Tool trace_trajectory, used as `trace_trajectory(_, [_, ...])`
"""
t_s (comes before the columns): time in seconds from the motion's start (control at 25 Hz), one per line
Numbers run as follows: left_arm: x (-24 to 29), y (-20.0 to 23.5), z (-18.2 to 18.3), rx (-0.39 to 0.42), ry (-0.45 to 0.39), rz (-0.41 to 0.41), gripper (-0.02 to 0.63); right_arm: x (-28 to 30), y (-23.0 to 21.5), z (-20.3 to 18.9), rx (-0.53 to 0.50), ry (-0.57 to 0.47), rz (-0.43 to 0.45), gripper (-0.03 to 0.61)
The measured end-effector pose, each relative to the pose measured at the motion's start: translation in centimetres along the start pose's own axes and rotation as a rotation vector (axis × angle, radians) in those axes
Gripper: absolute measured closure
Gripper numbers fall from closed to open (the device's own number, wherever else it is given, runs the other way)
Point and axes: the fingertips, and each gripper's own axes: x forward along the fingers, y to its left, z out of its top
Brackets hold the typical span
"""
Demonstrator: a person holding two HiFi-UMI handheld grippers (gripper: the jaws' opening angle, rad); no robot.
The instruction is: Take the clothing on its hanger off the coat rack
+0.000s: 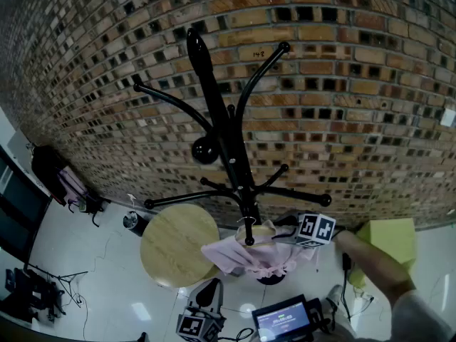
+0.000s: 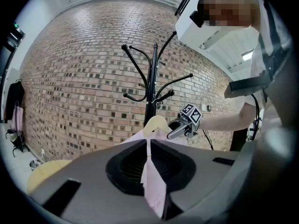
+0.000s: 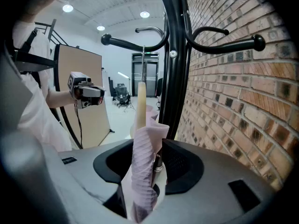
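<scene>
Head view: a black coat rack (image 1: pixel 221 120) stands in the middle of the frame against a brick wall (image 1: pixel 370 84). Low on its pole, at lower centre, a pale pink garment (image 1: pixel 263 258) drapes in soft folds over a light wooden hanger (image 1: pixel 260 232). The right gripper (image 1: pixel 288 228) meets the hanger's right end. The left gripper (image 1: pixel 209 294) comes up from the bottom edge to the cloth's lower hem. A round wooden table (image 1: pixel 178 244) sits just left of the garment, a yellow-green box (image 1: pixel 388 237) at the right edge, and a small lit screen (image 1: pixel 281 319) at the bottom.

Left gripper view: the left gripper (image 2: pixel 148 148) has its jaws clenched on a thin fold of the pink garment (image 2: pixel 152 181), which runs between them and up to the cream hanger (image 2: pixel 156 123) at centre. The right gripper (image 2: pixel 177 129) is at the hanger's right side. The coat rack (image 2: pixel 152 78) rises behind, in the upper middle.

Right gripper view: the right gripper (image 3: pixel 156 157) is grasping a ribbed, bunched edge of the pink garment (image 3: pixel 142 171) together with the hanger end under it. The hanger (image 3: pixel 141 104) shows edge-on as a pale upright strip at centre. Its wire hook reaches up to a curved arm of the coat rack (image 3: pixel 174 55). The left gripper (image 3: pixel 91 91) appears at middle left, in front of a beige board (image 3: pixel 86 120).
</scene>
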Motion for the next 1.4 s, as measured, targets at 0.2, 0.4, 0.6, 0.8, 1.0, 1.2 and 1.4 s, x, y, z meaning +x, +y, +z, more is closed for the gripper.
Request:
trace_trajectory(0.2, [-0.1, -0.1, 0.0, -0.003, 0.004, -0.003, 0.594, 1.2, 0.0, 0.4, -0.026, -0.007, 0.016, 0.46])
trace_trajectory(0.4, [-0.2, 0.1, -0.2, -0.009, -0.004, -0.007, 0.594, 1.2, 0.7, 1.3, -0.136, -0.031, -0.026, 0.535])
trace_trajectory(0.6, [-0.6, 0.5, -0.5, -0.017, -0.009, -0.001, 0.594, 1.5, 1.0, 1.3, -0.095, -0.058, -0.023, 0.543])
trace_trajectory(0.8, [-1.0, 0.7, -0.5, -0.015, -0.008, 0.002, 0.594, 1.4, 1.5, 1.6, -0.052, -0.074, -0.018, 0.545])
trace_trajectory(1.0, [-1.1, 0.7, -0.5, -0.001, -0.002, -0.007, 0.594, 1.4, 1.6, 1.6, -0.034, -0.078, -0.02, 0.545])
trace_trajectory(1.2, [-0.8, 0.9, -0.5, 0.009, 0.01, -0.015, 0.594, 0.9, 1.5, 1.6, -0.018, -0.09, -0.024, 0.545])
trace_trajectory(1.4, [-0.6, 0.8, -0.1, 0.026, 0.015, -0.027, 0.594, -0.2, 2.1, 1.9, -0.012, -0.119, -0.016, 0.545])
